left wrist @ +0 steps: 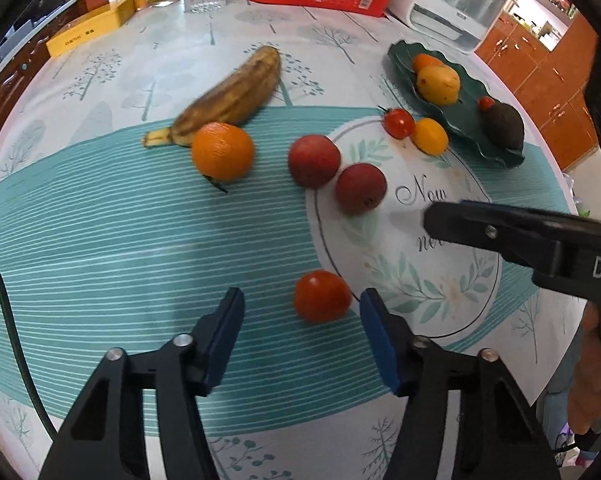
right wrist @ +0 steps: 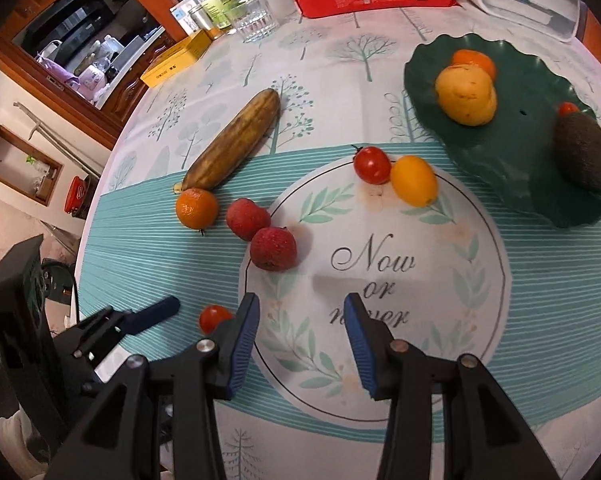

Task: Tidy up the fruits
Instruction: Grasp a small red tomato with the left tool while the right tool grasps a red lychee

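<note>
Left gripper [left wrist: 302,334] hangs with jaws apart around a red tomato [left wrist: 322,296] on the tablecloth [left wrist: 140,240], pads not touching it. Right gripper [right wrist: 302,334], partly open, holds nothing. Beyond lie loose fruits and a banana [left wrist: 228,98]; farther off, a green plate [left wrist: 496,148] with fruit.

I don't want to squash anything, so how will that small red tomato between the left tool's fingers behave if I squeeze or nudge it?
The cherry tomato looks round and glossy, so it will probably roll on the flat tablecloth if nudged. Its smooth skin may slip between the left tool pads. It likely bruises under a hard squeeze.
</note>
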Action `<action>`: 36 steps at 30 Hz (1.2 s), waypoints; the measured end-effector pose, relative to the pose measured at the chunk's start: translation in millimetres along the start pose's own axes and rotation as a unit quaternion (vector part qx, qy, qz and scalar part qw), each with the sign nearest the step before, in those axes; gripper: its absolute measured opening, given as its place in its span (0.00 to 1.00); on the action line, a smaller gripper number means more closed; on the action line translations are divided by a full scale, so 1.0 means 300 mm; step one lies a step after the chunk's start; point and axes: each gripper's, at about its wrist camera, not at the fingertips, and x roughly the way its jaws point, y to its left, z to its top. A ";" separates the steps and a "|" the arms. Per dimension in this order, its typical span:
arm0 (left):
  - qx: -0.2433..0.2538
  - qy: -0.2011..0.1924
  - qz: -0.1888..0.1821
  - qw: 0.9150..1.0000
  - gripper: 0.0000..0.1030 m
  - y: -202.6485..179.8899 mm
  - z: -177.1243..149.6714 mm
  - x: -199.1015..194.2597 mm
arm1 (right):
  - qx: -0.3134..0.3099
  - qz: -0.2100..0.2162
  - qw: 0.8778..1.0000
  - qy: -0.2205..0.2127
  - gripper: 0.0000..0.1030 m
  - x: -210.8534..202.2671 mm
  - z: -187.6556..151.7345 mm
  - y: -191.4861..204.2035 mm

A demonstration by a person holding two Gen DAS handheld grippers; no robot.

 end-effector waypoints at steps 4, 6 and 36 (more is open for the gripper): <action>-0.003 0.005 -0.004 1.000 0.39 -0.012 0.006 0.018 | -0.009 0.003 1.000 0.004 0.43 0.022 0.016 0.008; -0.001 0.002 -0.007 1.000 0.29 -0.017 0.009 0.021 | -0.012 0.005 1.000 0.005 0.43 0.036 0.026 0.013; -0.056 -0.001 0.009 0.998 0.27 0.078 0.022 0.014 | -0.073 -0.025 0.997 0.008 0.32 0.156 0.076 0.088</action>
